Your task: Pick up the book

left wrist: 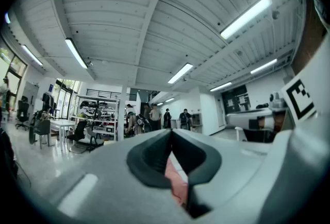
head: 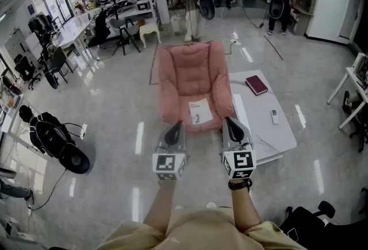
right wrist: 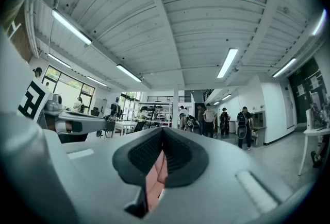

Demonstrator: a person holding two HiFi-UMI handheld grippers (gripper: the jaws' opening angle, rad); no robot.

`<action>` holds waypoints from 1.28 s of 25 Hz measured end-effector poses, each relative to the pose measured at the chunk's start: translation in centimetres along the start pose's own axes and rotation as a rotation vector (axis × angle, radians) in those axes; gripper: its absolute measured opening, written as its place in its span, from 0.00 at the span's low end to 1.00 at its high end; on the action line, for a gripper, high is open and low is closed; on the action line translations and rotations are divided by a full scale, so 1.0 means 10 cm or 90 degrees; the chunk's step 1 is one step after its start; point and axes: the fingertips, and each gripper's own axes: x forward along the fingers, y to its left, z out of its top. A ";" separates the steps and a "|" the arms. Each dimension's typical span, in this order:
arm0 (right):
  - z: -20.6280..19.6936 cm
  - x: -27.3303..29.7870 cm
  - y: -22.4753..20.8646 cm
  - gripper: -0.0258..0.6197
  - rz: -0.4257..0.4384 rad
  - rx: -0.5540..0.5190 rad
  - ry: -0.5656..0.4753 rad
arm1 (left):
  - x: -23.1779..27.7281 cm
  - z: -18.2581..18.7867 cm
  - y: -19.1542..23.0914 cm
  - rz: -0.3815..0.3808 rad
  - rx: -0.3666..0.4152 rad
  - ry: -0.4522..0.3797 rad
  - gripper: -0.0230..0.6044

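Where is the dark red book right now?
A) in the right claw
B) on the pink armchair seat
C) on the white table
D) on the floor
C: in the head view the dark red book lies flat on the white table, to the right of the pink armchair.

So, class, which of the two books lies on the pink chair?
The white book, flat on the chair seat. The other, the dark red book, lies on the white table beside it.
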 end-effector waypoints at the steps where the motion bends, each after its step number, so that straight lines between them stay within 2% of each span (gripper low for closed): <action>1: 0.02 -0.03 -0.08 0.05 -0.002 0.003 -0.006 | 0.01 -0.02 -0.05 0.003 0.000 0.001 0.04; 4: 0.03 -0.13 -0.31 0.05 -0.009 0.013 -0.011 | 0.01 -0.10 -0.20 0.010 -0.004 0.009 0.04; 8: -0.17 -0.13 -0.49 0.05 -0.013 0.048 0.018 | 0.03 -0.23 -0.28 0.011 -0.009 0.028 0.04; 14: -0.46 0.11 -0.45 0.05 0.033 0.057 0.066 | 0.20 -0.40 -0.13 0.026 -0.030 0.035 0.04; 18: -0.79 0.36 -0.47 0.05 0.064 0.051 0.109 | 0.61 -0.60 -0.07 0.015 -0.045 0.038 0.04; 24: -0.98 1.31 -0.69 0.05 0.070 0.051 0.139 | 1.54 -0.68 0.33 -0.017 -0.042 0.033 0.04; 28: -1.04 2.13 -0.76 0.05 0.080 0.047 0.163 | 2.24 -0.75 0.86 -0.025 -0.068 0.040 0.04; 32: -1.12 2.96 -0.59 0.05 0.112 0.038 0.191 | 2.86 -0.93 1.39 -0.060 -0.088 0.073 0.04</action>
